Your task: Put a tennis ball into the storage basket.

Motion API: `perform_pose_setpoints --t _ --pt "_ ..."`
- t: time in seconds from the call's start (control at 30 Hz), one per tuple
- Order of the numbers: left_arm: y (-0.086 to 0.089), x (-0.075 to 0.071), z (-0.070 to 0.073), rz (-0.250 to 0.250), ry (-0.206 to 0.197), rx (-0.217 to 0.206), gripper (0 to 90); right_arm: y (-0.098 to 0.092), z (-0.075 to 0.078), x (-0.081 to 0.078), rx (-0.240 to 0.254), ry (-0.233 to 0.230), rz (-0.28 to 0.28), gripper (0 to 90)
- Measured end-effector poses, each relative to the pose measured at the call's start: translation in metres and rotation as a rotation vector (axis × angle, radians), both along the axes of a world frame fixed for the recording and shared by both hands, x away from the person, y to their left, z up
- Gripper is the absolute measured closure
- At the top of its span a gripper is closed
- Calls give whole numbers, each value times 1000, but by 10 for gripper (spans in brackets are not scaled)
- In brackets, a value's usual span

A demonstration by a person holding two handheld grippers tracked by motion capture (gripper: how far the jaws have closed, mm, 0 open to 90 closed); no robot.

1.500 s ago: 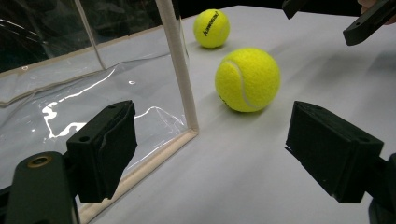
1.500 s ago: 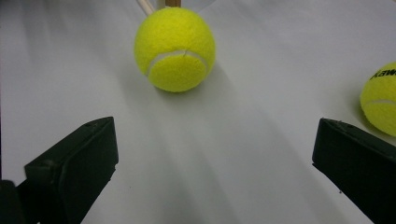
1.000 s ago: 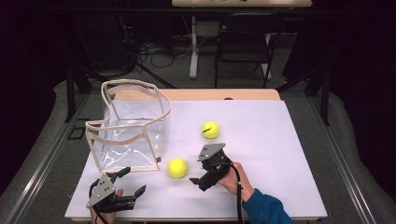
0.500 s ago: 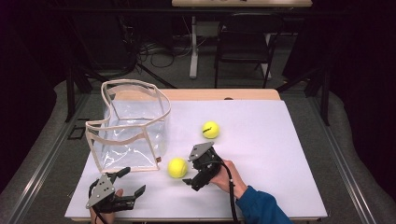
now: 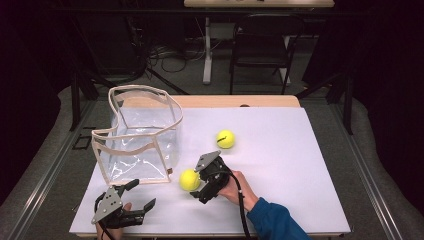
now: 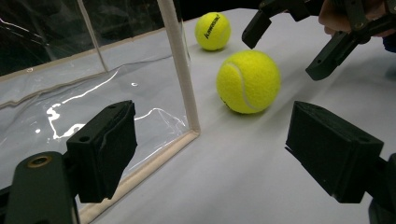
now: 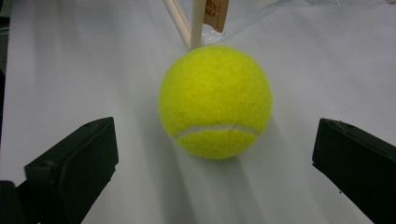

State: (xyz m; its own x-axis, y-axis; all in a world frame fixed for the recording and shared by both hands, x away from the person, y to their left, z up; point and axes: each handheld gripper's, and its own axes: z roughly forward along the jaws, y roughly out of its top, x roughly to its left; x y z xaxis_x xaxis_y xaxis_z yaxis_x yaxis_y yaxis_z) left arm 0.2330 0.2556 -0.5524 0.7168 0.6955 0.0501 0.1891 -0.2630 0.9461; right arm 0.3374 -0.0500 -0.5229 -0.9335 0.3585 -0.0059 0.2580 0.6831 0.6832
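Note:
Two yellow tennis balls lie on the white table (image 5: 285, 165). The near ball (image 5: 189, 179) (image 6: 248, 81) (image 7: 215, 101) rests just off the front right corner of a clear plastic bag (image 5: 137, 140) (image 6: 180, 70) with beige trim. The far ball (image 5: 225, 139) (image 6: 213, 31) lies behind it. My right gripper (image 5: 199, 184) (image 7: 212, 161) (image 6: 287, 49) is open, its jaws spread on either side just short of the near ball, not touching it. At the front left, my left gripper (image 5: 141, 194) (image 6: 210, 158) is open and empty, facing the bag's corner.
The bag stands upright with its mouth open at the table's left. A wooden strip (image 5: 235, 101) runs along the table's far edge. Beyond it are a chair (image 5: 260, 50) and floor cables. The right half of the table is bare white surface.
My right gripper has moved left toward the near ball, which now sits just ahead of its open jaws. The left gripper has hardly moved.

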Motion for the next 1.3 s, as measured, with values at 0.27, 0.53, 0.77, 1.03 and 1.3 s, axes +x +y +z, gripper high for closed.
perform_pose_setpoints --t 0.27,0.53,0.77,1.03,1.3 --pt "1 0 0 -2 -3 -4 158 16 -3 9 -24 23 10 0" --pt "1 1 0 -4 3 -9 158 29 -8 16 -48 41 4 18" --pt "1 1 0 -5 4 -9 158 36 -16 18 -71 57 -8 139" --pt "1 0 0 -9 5 -7 158 39 -20 18 -68 76 -22 249" --pt "2 1 -1 -9 8 -15 158 40 -18 20 -71 73 -20 258"
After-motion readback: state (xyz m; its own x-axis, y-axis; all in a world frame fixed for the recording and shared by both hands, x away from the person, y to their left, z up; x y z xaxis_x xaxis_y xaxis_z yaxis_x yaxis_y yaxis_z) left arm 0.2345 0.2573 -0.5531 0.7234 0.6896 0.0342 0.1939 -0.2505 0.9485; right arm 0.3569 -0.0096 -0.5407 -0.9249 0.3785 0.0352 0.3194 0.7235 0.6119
